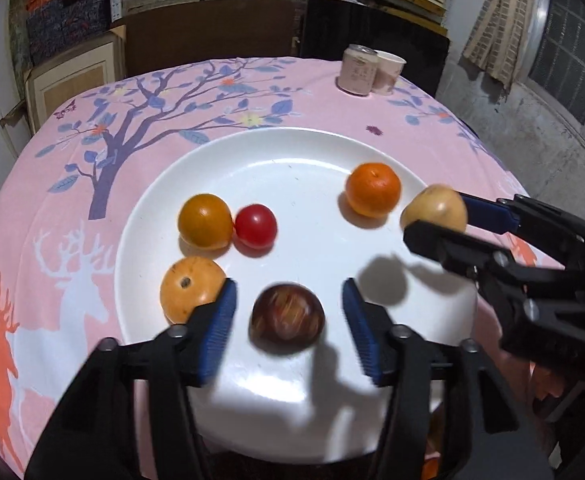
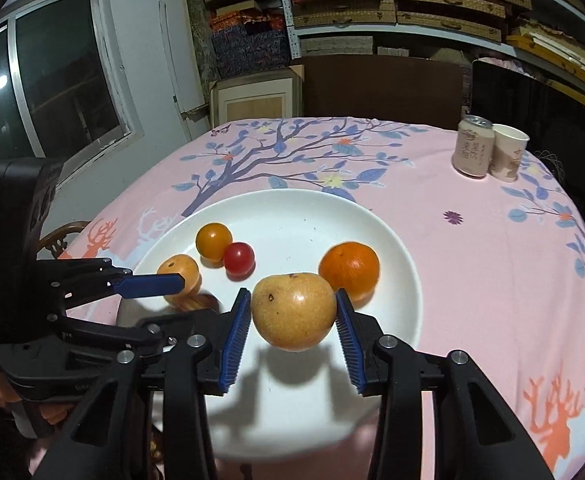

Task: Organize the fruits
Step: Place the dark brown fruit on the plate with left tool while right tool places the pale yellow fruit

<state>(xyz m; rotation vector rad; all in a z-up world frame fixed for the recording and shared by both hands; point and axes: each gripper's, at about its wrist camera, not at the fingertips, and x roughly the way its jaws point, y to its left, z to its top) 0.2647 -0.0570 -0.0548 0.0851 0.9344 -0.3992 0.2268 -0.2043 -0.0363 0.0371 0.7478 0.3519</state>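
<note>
left gripper (image 1: pixel 288 324) stands wide around the dark red apple (image 1: pixel 288 320), pads clear of it, near the white plate (image 1: pixel 292 148) front rim; right gripper (image 2: pixel 294 316) brackets the yellow pear (image 2: pixel 293 312) by the plate's right edge, contact unclear; plate centre bare

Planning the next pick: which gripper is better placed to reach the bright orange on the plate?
Right, probably. The orange sits just beyond a fingertip of the right gripper, though a pear lies between its jaws. The left gripper is farther off, around an apple.
</note>
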